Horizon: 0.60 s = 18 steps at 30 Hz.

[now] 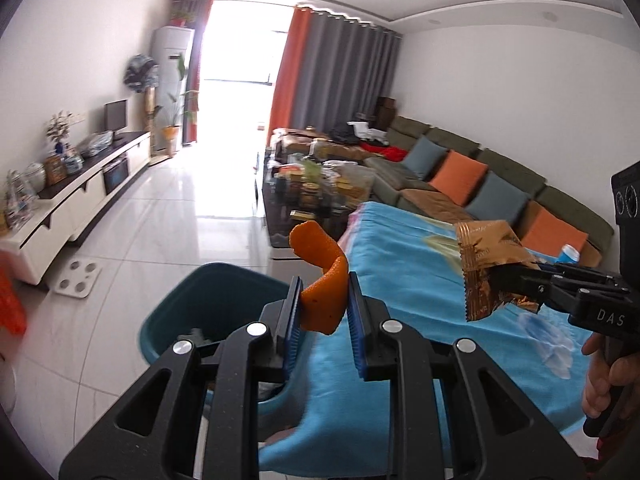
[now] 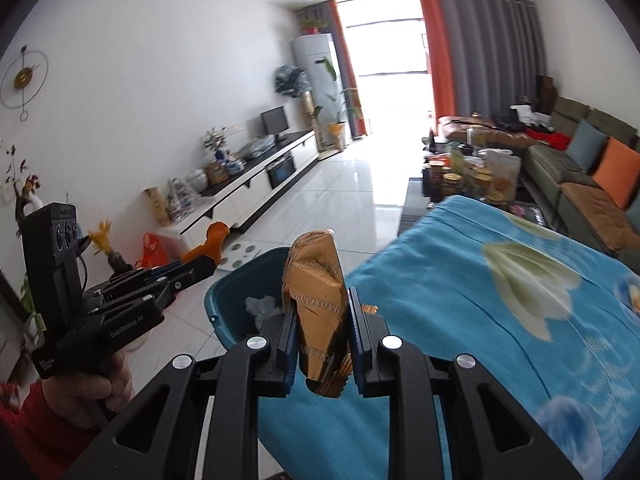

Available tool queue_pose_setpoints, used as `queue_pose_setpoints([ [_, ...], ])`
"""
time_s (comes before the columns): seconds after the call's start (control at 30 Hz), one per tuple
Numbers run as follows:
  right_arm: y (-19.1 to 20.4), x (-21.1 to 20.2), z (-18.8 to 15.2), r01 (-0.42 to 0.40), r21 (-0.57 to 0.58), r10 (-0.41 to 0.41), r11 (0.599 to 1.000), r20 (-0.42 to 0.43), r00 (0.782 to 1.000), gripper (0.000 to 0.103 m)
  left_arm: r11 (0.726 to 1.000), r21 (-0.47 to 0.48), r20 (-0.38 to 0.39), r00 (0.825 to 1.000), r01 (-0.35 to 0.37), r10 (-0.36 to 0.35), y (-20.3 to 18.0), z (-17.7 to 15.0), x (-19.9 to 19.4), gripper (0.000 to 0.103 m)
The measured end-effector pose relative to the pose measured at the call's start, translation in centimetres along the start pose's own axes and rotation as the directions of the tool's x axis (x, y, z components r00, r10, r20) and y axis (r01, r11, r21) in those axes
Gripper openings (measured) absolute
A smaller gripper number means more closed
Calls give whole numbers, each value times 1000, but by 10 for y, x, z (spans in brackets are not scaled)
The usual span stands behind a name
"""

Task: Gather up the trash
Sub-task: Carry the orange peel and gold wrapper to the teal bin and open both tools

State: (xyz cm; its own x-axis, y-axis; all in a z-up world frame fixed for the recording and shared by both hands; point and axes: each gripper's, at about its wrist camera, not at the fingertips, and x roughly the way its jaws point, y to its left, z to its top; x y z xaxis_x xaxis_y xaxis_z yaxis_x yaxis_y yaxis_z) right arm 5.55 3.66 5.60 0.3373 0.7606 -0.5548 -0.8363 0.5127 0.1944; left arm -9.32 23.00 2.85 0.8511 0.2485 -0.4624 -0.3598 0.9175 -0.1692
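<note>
Teal bin sits on the floor at the edge of the blue-clothed table, crumpled paper inside. Left gripper pinches a curled orange peel between its blue pads — peel sticks up past the fingertips, just right of the bin rim. Right gripper clamps a gold foil wrapper upright — over the table edge beside the bin.

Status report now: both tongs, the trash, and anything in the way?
Left tongs shut on orange peel. Right tongs shut on gold wrapper. Teal bin just ahead beside blue cloth. Nothing in the way.
</note>
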Motion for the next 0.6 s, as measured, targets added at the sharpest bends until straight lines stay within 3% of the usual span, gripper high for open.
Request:
queue_pose_setpoints([
  [0.2, 13, 37, 13, -45, -46, 42, 998, -59, 997, 20, 997, -37, -39, 997, -72, 71, 38, -7, 5, 22],
  [0.4, 27, 77, 20, -62, -91, 50, 994, -128, 991, 20, 993, -72, -87, 992, -94, 87, 69, -18, 18, 22],
  [0.6, 38, 116, 24, -69, -127, 43, 989, -201, 979, 20, 990, -98, -146, 985, -104, 89, 68, -24, 53, 22],
])
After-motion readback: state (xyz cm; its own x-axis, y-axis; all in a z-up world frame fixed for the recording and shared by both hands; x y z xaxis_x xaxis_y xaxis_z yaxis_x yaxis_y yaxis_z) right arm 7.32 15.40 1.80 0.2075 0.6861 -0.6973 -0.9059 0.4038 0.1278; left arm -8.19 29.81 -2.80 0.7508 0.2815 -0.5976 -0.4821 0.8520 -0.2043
